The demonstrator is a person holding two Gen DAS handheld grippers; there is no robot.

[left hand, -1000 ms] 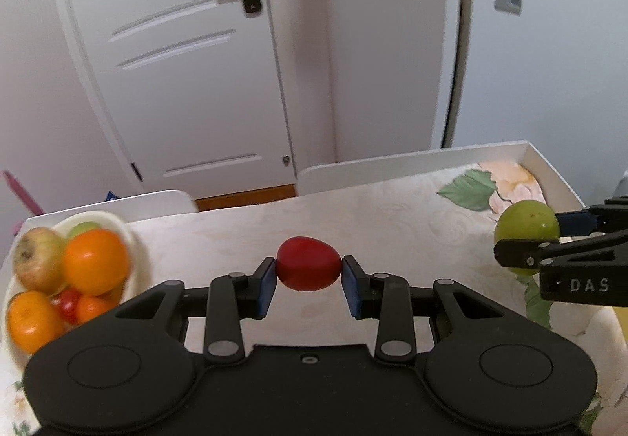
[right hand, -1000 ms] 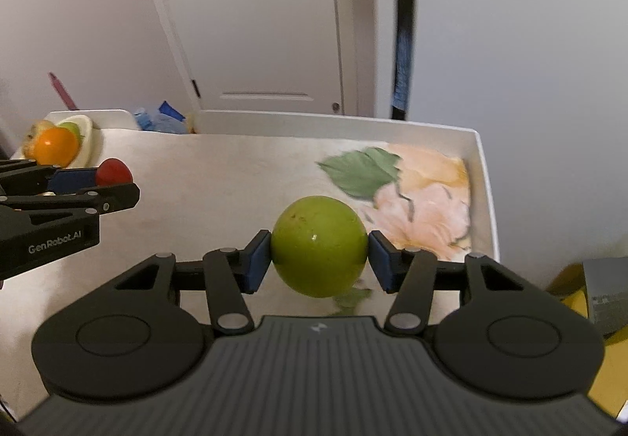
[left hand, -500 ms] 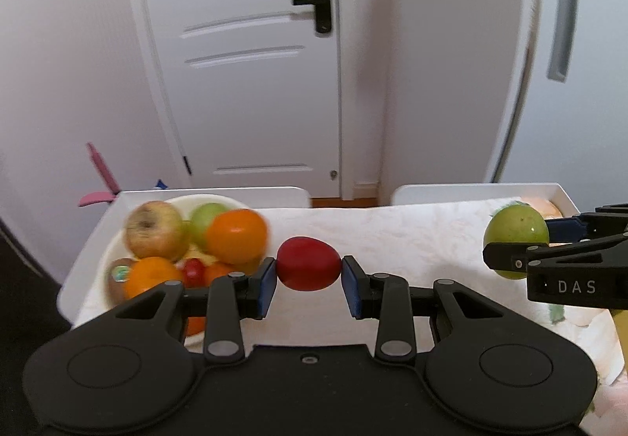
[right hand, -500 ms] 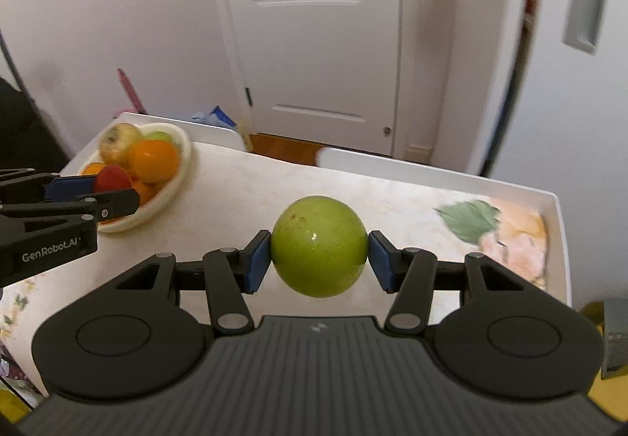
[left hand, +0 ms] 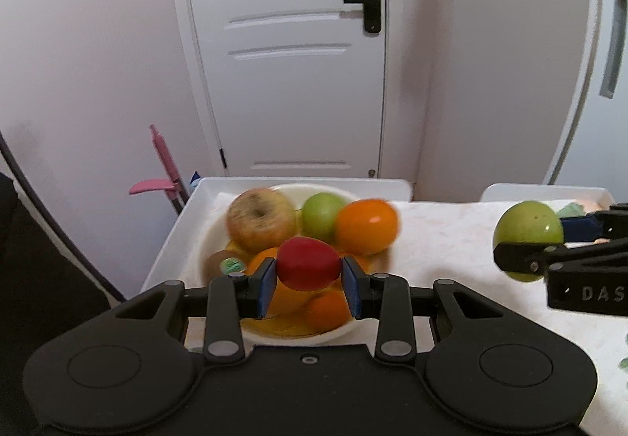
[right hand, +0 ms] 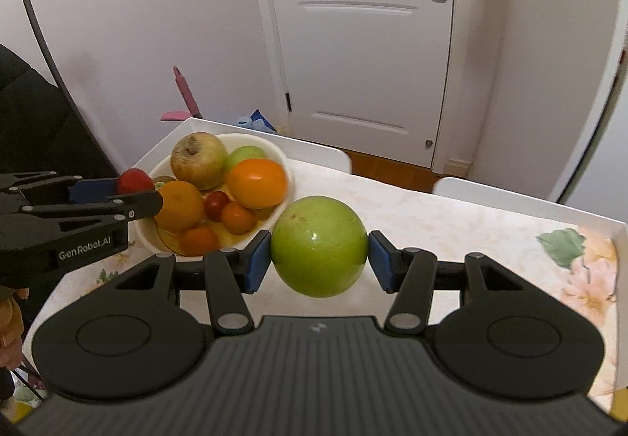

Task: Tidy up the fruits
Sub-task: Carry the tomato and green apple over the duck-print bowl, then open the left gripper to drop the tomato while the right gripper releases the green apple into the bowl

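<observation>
The left hand-held gripper [left hand: 308,281] is clamped on a small red fruit [left hand: 308,268], smooth and oval, probably a tomato or plum; it cannot be told which. The blue pads press its two narrow ends, and it hangs in the air over the near side of the white bowl [right hand: 151,235]. The right hand-held gripper [right hand: 318,259] is clamped on a green apple [right hand: 320,245], held across its widest part, in the air over the table [right hand: 451,231] just to the right of the bowl.

The red fruit looks light and thin-skinned, likely soft enough to bruise or split under a hard squeeze; its glossy skin could also slide between the pads, so a grip across the middle suits it better than one near a tip. The green apple looks firm, heavier and waxy, with a bright highlight on its skin; held at its equator it should sit securely, while a hold lower or higher could let it squirt out.

The bowl is already heaped: a russet apple [right hand: 198,160], a large orange [right hand: 257,182], smaller oranges, a kiwi [left hand: 219,265] and a small red fruit among them. Round fruit set on such a pile will probably roll, so each piece wants a hollow between neighbours and a gentle release close to the pile.
</observation>
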